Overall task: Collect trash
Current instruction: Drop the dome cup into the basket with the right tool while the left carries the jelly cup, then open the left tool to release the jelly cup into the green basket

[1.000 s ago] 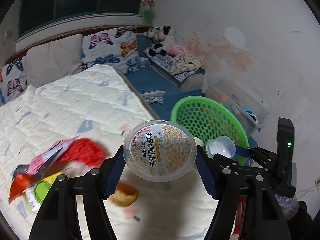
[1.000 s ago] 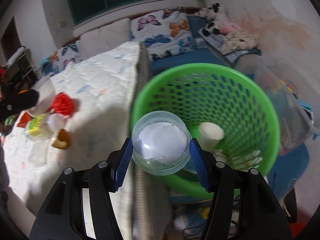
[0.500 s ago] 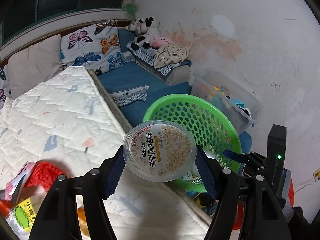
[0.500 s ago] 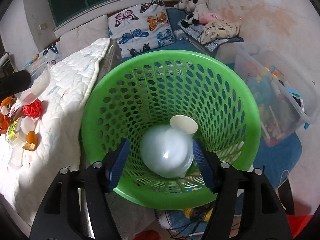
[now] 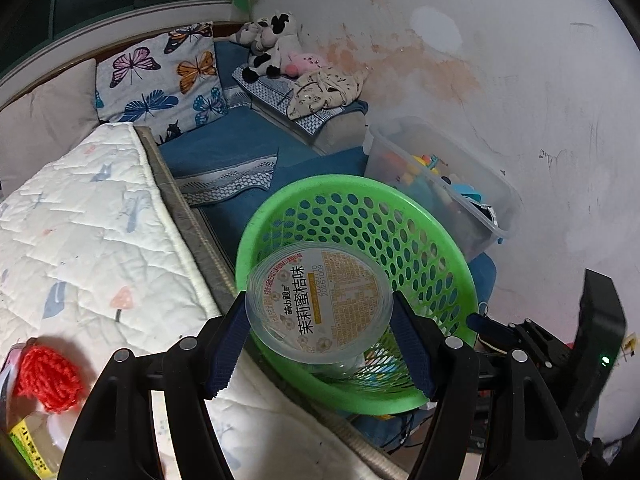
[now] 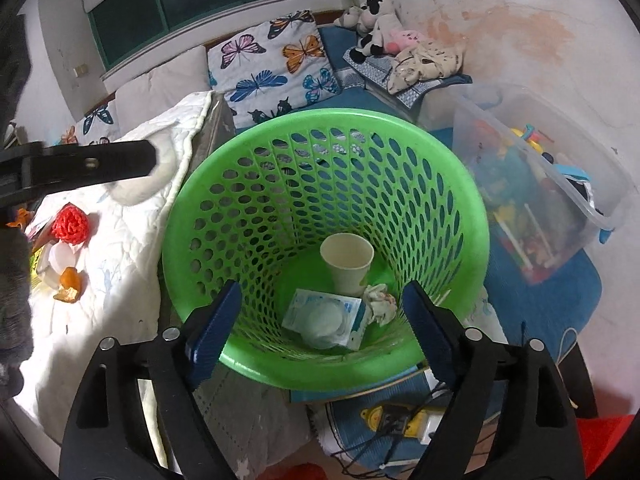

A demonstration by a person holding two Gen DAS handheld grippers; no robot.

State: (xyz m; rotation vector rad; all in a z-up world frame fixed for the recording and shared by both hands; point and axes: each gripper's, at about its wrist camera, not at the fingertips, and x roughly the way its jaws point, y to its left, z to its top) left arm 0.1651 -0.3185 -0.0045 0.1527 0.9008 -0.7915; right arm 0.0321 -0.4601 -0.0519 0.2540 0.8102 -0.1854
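My left gripper is shut on a clear plastic jelly cup with a printed lid, held just over the near rim of the green mesh basket. One left finger shows at the left edge of the right wrist view. My right gripper hangs above the basket, its jaws opening with nothing between them. At the bottom of the basket lie a paper cup, a crumpled tissue and a small clear cup on a blue-and-white packet.
On the white quilted bed left of the basket lie a red knitted piece, orange peel and wrappers. A clear storage box of toys stands right of the basket. A power strip lies on the floor.
My right gripper moved over the basket and opened; the small clear cup fell from it into the basket. My left gripper carried the jelly cup from above the bed to the basket's rim.
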